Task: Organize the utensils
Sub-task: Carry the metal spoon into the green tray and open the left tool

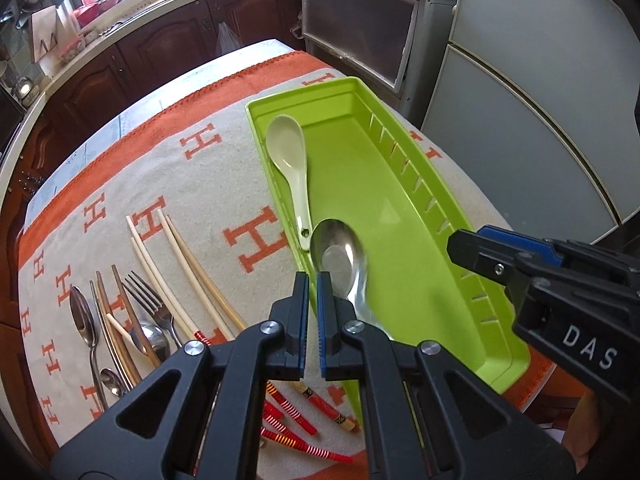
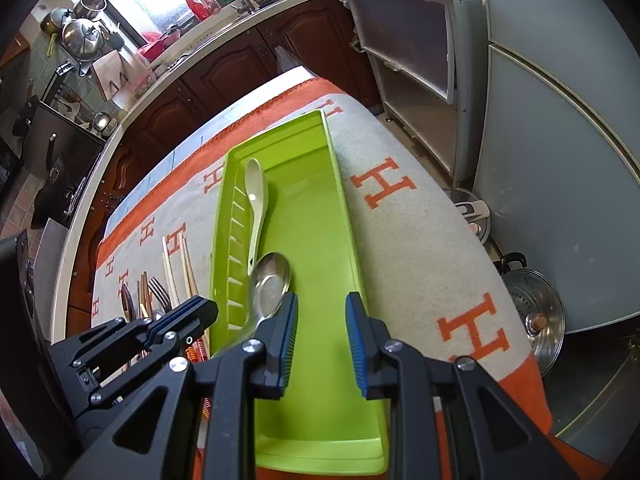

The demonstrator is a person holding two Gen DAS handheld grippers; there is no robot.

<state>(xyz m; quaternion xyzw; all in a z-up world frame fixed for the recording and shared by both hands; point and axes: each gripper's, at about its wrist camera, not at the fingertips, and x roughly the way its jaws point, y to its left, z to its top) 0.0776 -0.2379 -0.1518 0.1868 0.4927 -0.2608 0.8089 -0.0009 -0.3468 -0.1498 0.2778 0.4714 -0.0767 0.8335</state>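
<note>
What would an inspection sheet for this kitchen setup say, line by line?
Surface: table under an orange-and-beige H-pattern cloth.
Job's things: green tray holds a white spoon and a metal spoon; chopsticks, fork and more spoons lie on the cloth.
Clutter: nothing seen on the table.
Grippers: left gripper nearly shut, holding nothing; right gripper open over the tray.
Cables: nothing seen.
Surroundings: wooden cabinets, fridge, steel pot on the floor.

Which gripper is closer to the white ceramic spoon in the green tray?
Left. The left gripper sits just short of the white ceramic spoon's handle end; the right gripper hovers farther back over the green tray.
</note>
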